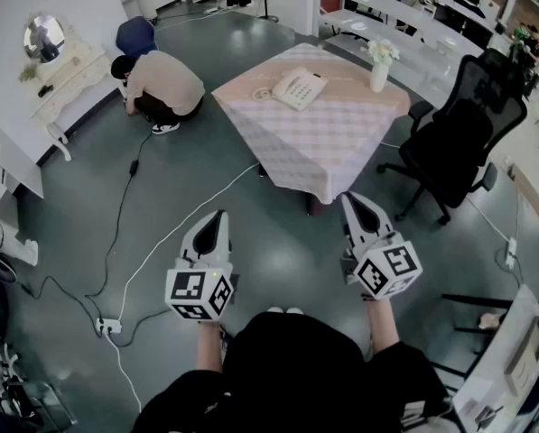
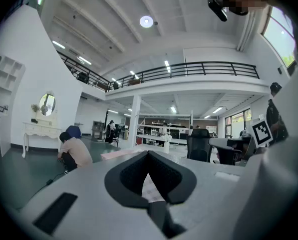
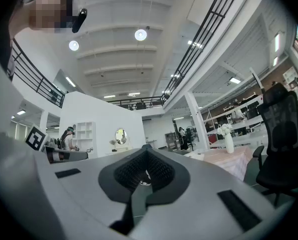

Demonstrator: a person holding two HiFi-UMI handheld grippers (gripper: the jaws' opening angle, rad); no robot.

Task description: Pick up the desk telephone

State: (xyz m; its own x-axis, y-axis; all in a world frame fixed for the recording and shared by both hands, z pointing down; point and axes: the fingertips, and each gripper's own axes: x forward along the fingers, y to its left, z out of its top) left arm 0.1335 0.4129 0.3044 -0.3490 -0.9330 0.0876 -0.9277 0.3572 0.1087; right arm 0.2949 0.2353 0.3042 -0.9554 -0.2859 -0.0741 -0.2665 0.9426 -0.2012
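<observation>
A cream desk telephone (image 1: 299, 88) with a coiled cord lies on a square table (image 1: 332, 142) covered by a pink checked cloth, well ahead of me. My left gripper (image 1: 220, 215) and right gripper (image 1: 348, 198) hang level above the grey floor, short of the table's near corner. Both are shut with nothing between their jaws. In the left gripper view the left gripper (image 2: 148, 153) points at the table's near edge (image 2: 120, 153). The right gripper (image 3: 147, 146) points to the left of the table (image 3: 228, 160).
A white vase of flowers (image 1: 379, 66) stands on the table's right side. A black office chair (image 1: 459, 133) sits right of the table. A person (image 1: 161, 84) crouches on the floor at the left. White and black cables (image 1: 161, 242) cross the floor to a power strip (image 1: 108, 327).
</observation>
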